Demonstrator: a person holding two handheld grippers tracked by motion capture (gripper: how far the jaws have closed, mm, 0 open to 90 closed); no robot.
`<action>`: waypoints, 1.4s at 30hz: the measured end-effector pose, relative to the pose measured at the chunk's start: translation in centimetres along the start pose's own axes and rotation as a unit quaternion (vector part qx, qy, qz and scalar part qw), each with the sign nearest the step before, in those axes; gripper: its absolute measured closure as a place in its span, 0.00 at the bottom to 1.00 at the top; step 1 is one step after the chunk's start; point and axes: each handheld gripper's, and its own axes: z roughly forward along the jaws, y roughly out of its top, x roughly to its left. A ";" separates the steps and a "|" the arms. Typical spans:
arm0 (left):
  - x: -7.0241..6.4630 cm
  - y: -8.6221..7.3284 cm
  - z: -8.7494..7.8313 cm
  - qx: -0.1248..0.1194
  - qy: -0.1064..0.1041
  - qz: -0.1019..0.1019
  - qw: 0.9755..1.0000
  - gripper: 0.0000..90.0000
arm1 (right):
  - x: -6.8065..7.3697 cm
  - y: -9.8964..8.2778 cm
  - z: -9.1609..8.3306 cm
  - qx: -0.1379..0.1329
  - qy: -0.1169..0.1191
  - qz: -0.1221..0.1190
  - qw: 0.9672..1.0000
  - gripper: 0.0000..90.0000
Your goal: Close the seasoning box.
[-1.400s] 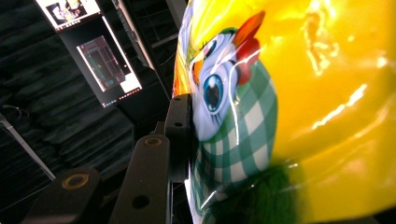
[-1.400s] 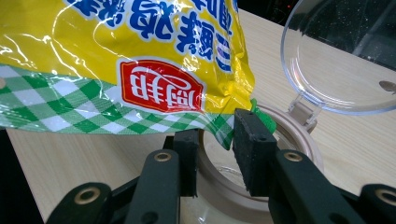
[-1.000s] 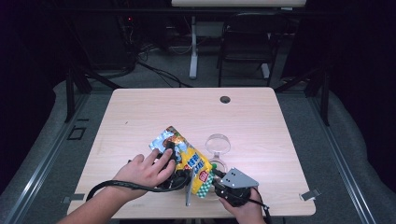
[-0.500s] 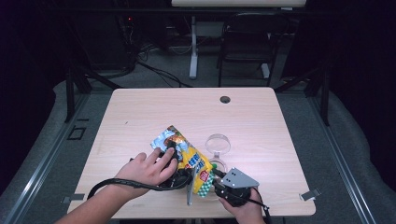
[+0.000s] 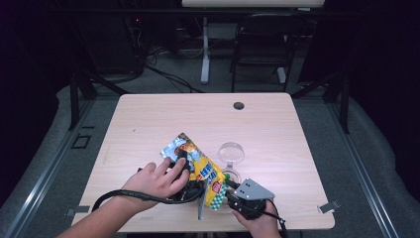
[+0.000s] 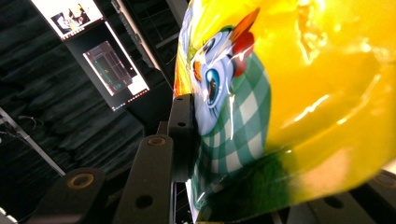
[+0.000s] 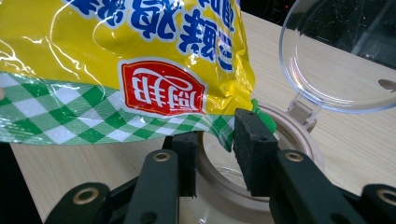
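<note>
Left gripper (image 5: pixel 190 176) clamped on glossy yellow-and-green-checked foil snack bag (image 5: pixel 200 168); right gripper (image 7: pixel 212 154) pinching bag's lower corner above round beige container (image 7: pixel 299 140) with clear hinged lid (image 7: pixel 327 79).

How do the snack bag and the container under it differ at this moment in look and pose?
The snack bag is opaque, glossy yellow with green checks and blue print; the container is beige-rimmed with a clear hinged lid. The snack bag is crumpled and held tilted off the table; the container stands on the table, rigid and round, lid swung open. The left gripper presses on the snack bag; the right gripper straddles the container's rim.
</note>
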 end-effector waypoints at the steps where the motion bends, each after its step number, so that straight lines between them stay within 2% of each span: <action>1: 0.0 0.0 0.0 0.000 0.000 0.001 1.000 0.79 | 0.0 0.0 0.0 0.000 0.000 0.000 1.000 0.78; 22: 0.5 0.2 -0.4 0.001 0.009 0.022 1.000 0.79 | 0.1 0.0 0.0 0.001 0.000 0.000 1.000 0.79; 24: 0.5 0.2 -0.4 0.002 0.009 0.023 1.000 0.79 | 0.1 0.0 0.0 0.001 0.000 -0.001 1.000 0.79; 25: 0.3 0.2 -0.3 0.002 -0.005 0.011 1.000 0.79 | 0.1 0.0 0.0 0.001 0.000 0.000 1.000 0.79; 28: 0.4 0.2 -0.4 0.002 -0.004 0.013 1.000 0.80 | 0.1 0.0 0.0 0.001 0.000 -0.001 1.000 0.79; 29: 0.5 0.3 -0.4 0.005 0.002 0.022 1.000 0.80 | 0.1 0.0 0.0 0.001 0.000 0.000 1.000 0.79; 31: 0.5 0.3 -0.5 0.003 0.007 0.026 1.000 0.80 | 0.1 0.0 0.0 0.001 0.000 0.000 1.000 0.79; 40: 0.6 0.3 -0.5 0.004 0.007 0.032 0.999 0.81 | 0.1 0.0 0.0 0.000 0.000 0.000 1.000 0.79; 42: 0.5 0.3 -0.5 0.003 -0.001 0.026 1.000 0.81 | 0.1 0.0 0.0 0.000 0.000 -0.001 1.000 0.79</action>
